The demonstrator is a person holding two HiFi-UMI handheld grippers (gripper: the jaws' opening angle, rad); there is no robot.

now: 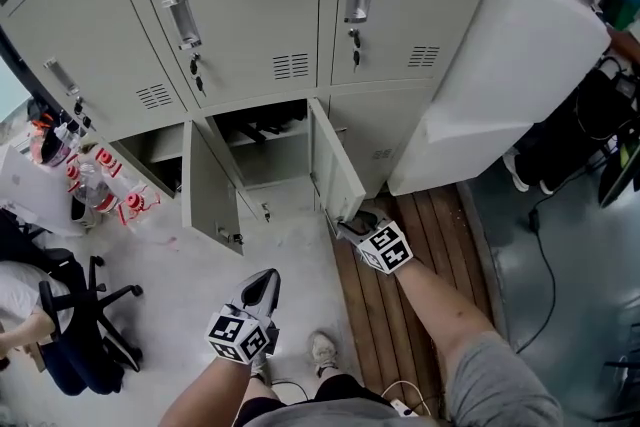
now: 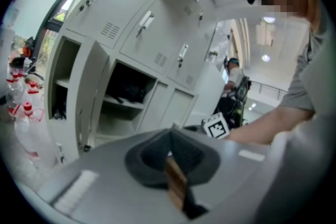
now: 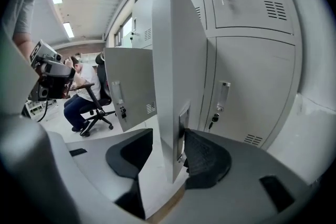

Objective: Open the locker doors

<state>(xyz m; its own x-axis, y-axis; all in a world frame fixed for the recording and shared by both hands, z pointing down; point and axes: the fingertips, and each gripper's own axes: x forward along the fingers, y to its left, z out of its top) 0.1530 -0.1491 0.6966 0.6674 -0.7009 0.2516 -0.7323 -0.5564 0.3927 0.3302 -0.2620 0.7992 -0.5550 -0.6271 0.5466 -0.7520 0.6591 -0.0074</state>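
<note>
I look down on the grey lockers [image 1: 250, 35] in the head view. The top row is shut, and each top door has a handle with a key below it.

In the bottom row two small doors stand open. The middle door [image 1: 335, 170] swings out toward me. My right tongs [image 1: 352, 223] sit at its free edge, at about 5 o'clock from the open box behind it. In the right gripper view the right tongs [image 3: 169, 139] are apart, with the edge of the middle door [image 3: 173, 60] standing between them. The right pad [image 3: 207, 157] lies against the door beside its handle, and the left pad [image 3: 131, 152] is clear of it.

The left door [image 1: 212, 195] hangs open too, at 9 o'clock from the middle door. A big pale door [image 1: 510, 85] stands wide open at 2 o'clock. The bottom right door [image 3: 252, 86] is shut, just past my right tongs.

My left tongs [image 1: 263, 287] hang over the pale floor [image 1: 200, 285] at 7 o'clock from the right tongs, well apart from any door. In the left gripper view the left tongs [image 2: 169, 139] are pressed together with nothing in them.

A black chair [image 1: 85, 315] stands at 8 o'clock, and bottles [image 1: 100, 180] with red labels stand at 9 o'clock
</note>
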